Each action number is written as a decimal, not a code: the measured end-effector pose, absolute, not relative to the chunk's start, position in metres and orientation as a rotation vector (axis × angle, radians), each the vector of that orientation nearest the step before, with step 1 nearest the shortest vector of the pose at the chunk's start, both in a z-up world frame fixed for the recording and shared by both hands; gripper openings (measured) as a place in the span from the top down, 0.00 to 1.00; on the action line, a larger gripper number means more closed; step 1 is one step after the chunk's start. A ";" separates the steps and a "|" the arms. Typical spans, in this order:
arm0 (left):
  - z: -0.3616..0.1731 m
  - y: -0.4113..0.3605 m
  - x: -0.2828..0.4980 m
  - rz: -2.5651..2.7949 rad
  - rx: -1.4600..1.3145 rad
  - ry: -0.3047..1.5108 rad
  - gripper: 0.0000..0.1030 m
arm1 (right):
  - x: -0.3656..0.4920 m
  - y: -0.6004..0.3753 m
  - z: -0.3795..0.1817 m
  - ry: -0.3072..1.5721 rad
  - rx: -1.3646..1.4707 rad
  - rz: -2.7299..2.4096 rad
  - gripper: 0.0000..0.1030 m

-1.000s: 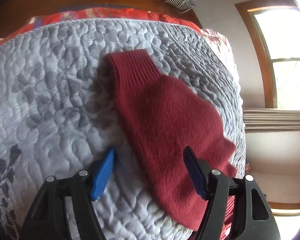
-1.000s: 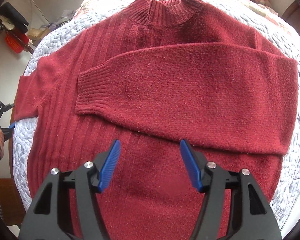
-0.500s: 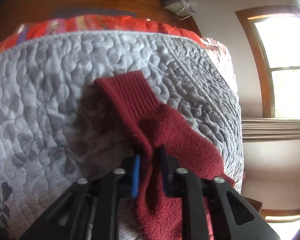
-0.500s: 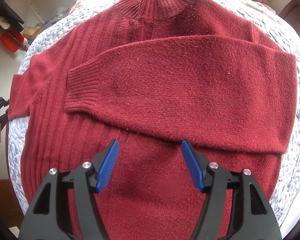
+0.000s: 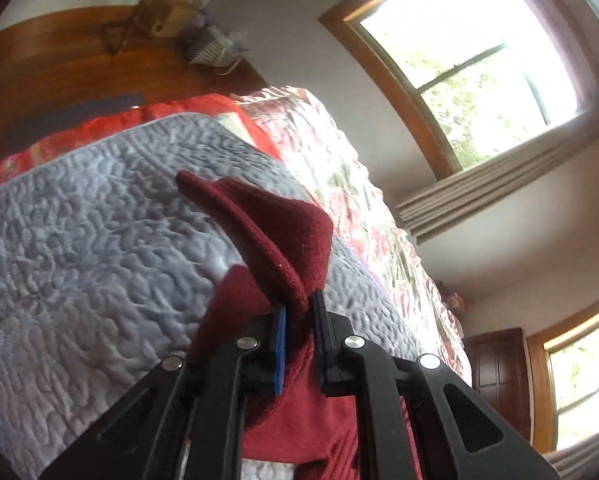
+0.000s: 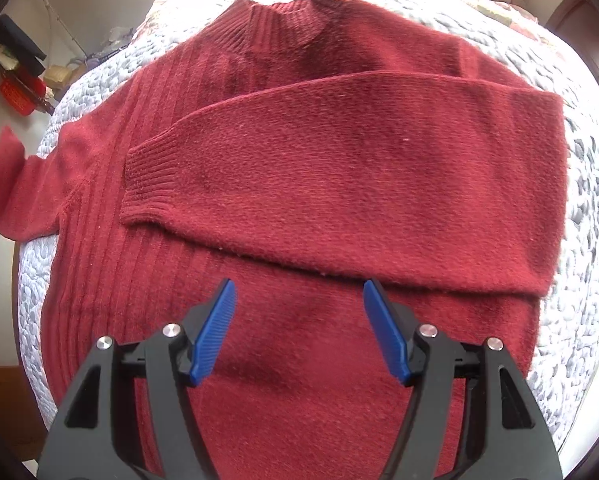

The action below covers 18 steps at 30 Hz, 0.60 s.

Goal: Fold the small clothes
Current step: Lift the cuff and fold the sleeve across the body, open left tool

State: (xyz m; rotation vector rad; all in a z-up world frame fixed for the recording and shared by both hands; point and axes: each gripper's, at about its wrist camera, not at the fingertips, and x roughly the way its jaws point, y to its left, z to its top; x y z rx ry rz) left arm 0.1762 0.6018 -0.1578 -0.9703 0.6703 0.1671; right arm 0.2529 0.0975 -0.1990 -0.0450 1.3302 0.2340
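Note:
A dark red knit sweater (image 6: 299, 360) lies flat on a grey quilted bedspread (image 6: 579, 240). One sleeve (image 6: 359, 176) is folded across its chest, cuff pointing left. The other sleeve (image 5: 271, 236) is pinched near its cuff in my left gripper (image 5: 299, 308), which is shut on it and holds it lifted off the bedspread (image 5: 99, 260). That raised sleeve end (image 6: 3, 176) shows at the left edge of the right wrist view. My right gripper (image 6: 299, 320) hovers open over the sweater's lower body, holding nothing.
A floral bedcover (image 5: 339, 168) lies beyond the grey quilt. A wooden floor (image 5: 59, 60) with a basket (image 5: 211, 52) sits past the bed. Windows (image 5: 479, 72) fill the wall on the right. Clutter (image 6: 19, 80) stands on the floor left of the bed.
My left gripper shut on the outstretched sleeve near the cuff, then lifted it off the quilt and tilted upward. My right gripper stayed open, drifting slightly over the sweater.

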 end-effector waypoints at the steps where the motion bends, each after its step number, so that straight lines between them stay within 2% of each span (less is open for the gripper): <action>1: -0.150 0.585 0.182 0.133 -0.946 0.669 0.89 | 0.251 0.094 -0.197 1.327 -0.043 0.231 0.35; 9: -0.139 0.474 0.212 -0.055 -0.760 0.737 0.92 | 0.241 0.060 -0.190 1.316 -0.021 0.204 0.35; 14: -0.162 0.411 0.226 -0.140 -0.688 0.822 0.92 | 0.238 0.038 -0.189 1.314 -0.008 0.181 0.35; 18: -0.188 0.361 0.236 -0.244 -0.588 0.963 0.92 | 0.238 0.026 -0.191 1.319 0.016 0.178 0.35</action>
